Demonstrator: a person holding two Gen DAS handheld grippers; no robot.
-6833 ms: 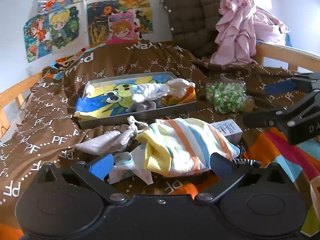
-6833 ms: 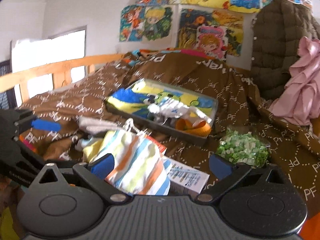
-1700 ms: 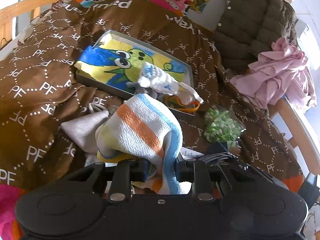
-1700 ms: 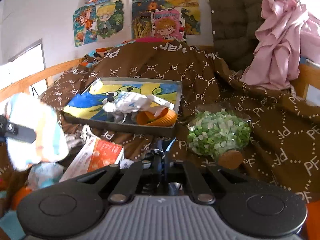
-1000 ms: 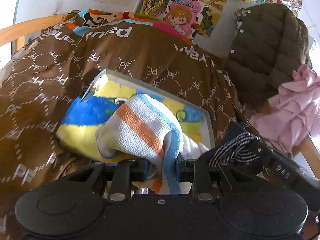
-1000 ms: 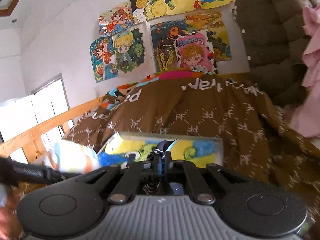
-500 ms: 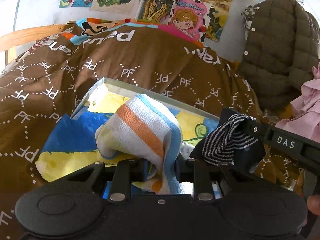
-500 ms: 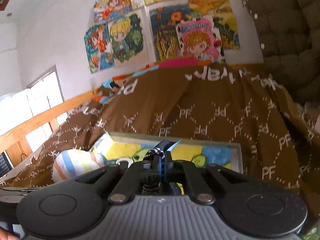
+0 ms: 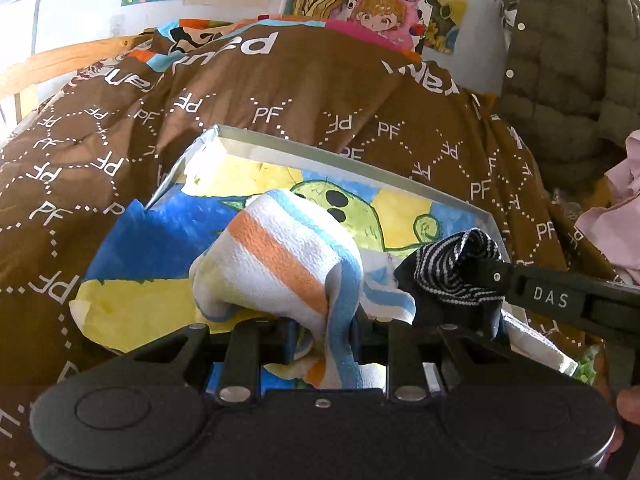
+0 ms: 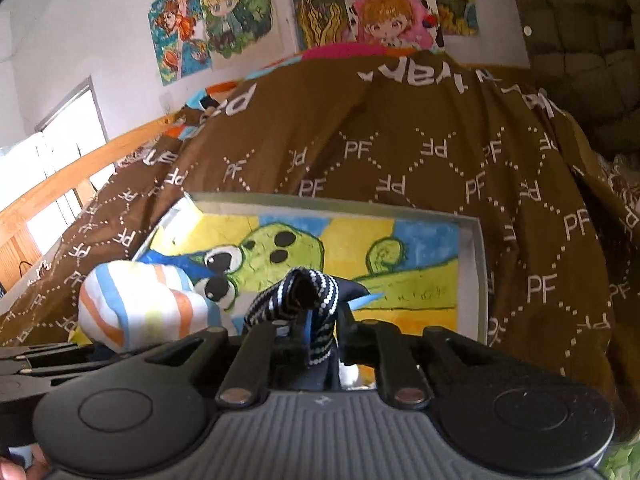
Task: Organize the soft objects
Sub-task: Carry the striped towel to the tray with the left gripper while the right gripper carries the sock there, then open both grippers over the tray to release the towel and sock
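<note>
Two tools are hanging side by side over the shallow grey box [image 9: 352, 159] that is lying on the brown bedspread [image 9: 120, 148], and each is carrying one soft thing. The left tool [image 9: 320, 330] is pinching a striped towel [image 9: 280, 256] between nearly closed jaws, so the cloth is bulging forward in a rounded lump and trailing down between them. The right tool [image 10: 320, 330] is likewise clamping a dark striped sock [image 10: 304, 292], whose folded end is poking up above the jaws. Holding both by a pinched fold is probably keeping the limp fabric bunched so it can be let go inside the box walls rather than draping over the rim. The box is lined with a bright cartoon picture [image 10: 288, 252], and its far half is showing no cloth, which is likely why both tools are aiming there.

Much is staying out of sight. The tool bodies are covering the near part of the box in both views, so what is lying there cannot be told, apart from a bit of pale blue-striped cloth [image 9: 386, 298] peeking between towel and sock. Whether either item is touching the box floor is unclear. A quilted dark jacket [image 9: 572, 60] and pink fabric [image 9: 612, 216] are being cut off at the right edge of the left view.
</note>
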